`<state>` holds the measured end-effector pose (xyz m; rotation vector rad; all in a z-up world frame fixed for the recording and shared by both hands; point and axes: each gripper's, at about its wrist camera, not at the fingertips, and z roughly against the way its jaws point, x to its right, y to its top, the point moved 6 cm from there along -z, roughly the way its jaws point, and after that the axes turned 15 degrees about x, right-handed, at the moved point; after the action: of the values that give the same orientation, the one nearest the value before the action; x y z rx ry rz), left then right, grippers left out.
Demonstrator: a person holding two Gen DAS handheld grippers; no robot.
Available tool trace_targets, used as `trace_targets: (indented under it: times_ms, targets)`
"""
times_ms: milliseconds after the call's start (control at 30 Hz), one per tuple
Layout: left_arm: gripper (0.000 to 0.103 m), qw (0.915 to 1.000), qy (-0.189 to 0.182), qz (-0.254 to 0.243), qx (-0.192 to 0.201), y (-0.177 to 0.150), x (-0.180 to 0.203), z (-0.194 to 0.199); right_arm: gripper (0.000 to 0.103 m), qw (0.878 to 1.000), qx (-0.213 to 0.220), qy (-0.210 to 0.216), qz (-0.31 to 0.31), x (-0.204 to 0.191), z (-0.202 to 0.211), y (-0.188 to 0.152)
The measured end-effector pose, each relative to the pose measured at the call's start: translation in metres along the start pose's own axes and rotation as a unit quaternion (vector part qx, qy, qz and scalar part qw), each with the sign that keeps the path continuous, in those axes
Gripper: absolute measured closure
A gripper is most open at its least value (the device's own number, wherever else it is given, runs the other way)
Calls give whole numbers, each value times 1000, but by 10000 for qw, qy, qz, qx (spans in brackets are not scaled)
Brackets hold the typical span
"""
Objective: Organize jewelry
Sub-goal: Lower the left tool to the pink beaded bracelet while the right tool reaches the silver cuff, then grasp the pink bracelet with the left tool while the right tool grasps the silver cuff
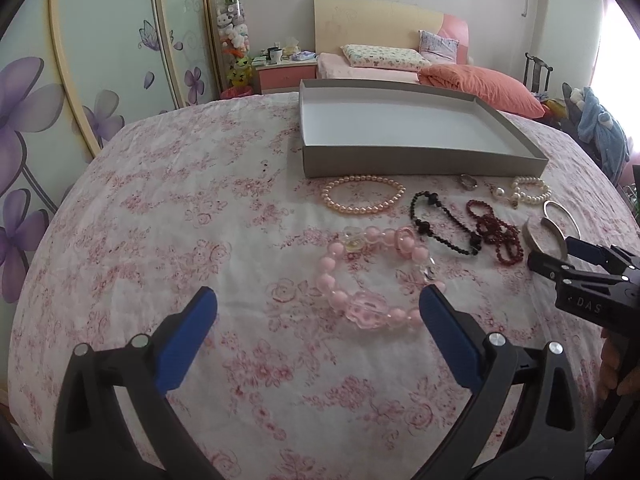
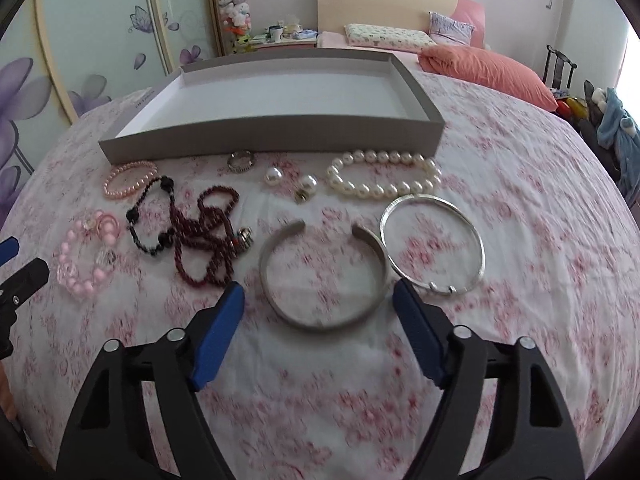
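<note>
A shallow grey box [image 1: 400, 157] [image 2: 260, 140] with a white inside stands empty on the floral cloth. Jewelry lies in front of it. My left gripper [image 1: 318, 306] is open and empty, just before a chunky pink bead bracelet [image 1: 332, 284] [image 2: 76, 280]. My right gripper [image 2: 318, 300] is open and empty, its fingers on either side of the near rim of a silver cuff [image 2: 320, 320]. A thin silver bangle [image 2: 476, 248] touches the cuff's right end. The right gripper also shows at the right edge of the left wrist view [image 1: 560, 256].
A peach pearl bracelet [image 1: 362, 210] [image 2: 120, 190], a black bead bracelet [image 1: 444, 232] [image 2: 150, 220], a dark red bead strand [image 1: 498, 234] [image 2: 208, 248], a white pearl bracelet [image 2: 384, 188], two pearl earrings [image 2: 274, 176], a ring [image 2: 241, 160]. Bed and pillows behind.
</note>
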<state>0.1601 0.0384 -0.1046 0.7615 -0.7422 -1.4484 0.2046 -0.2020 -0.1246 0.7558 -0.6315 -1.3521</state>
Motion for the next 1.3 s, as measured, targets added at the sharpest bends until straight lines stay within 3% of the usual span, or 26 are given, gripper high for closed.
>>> trace_targets:
  times_ms: [67,133,400,533,600,833,1000,1300]
  targets:
    - [9,10000,17,20,-33,1,-2,-4,29,10000,45,18,7,1,-3,2]
    - [12,10000,36,51,-77,1,-5,-9,37,9999,116,56,-12,3,-5,5]
    - [42,9996,-11,47,-270,1,-2,-26,37,9998,121,182,15,6,-9,6]
    - [49,9995,-50,-63,-317,2,5,-34,37,9997,124,187,10,6,-9,6]
    - [58,9993,-36,-97,-372,1,7,-39,37,9997,125,192,2,5,-7,5]
    - [65,9993,-79,-75,-354,0,7,-41,37,9997,125,209,-5,5,-10,7]
    - [86,9995,-77,-77,-289,-2,7,-38,37,9997,118,224,33,3,-8,6]
    - [89,9995,-152,20,-287,-2,3,-35,37,9994,132,315,-42,4,-5,5]
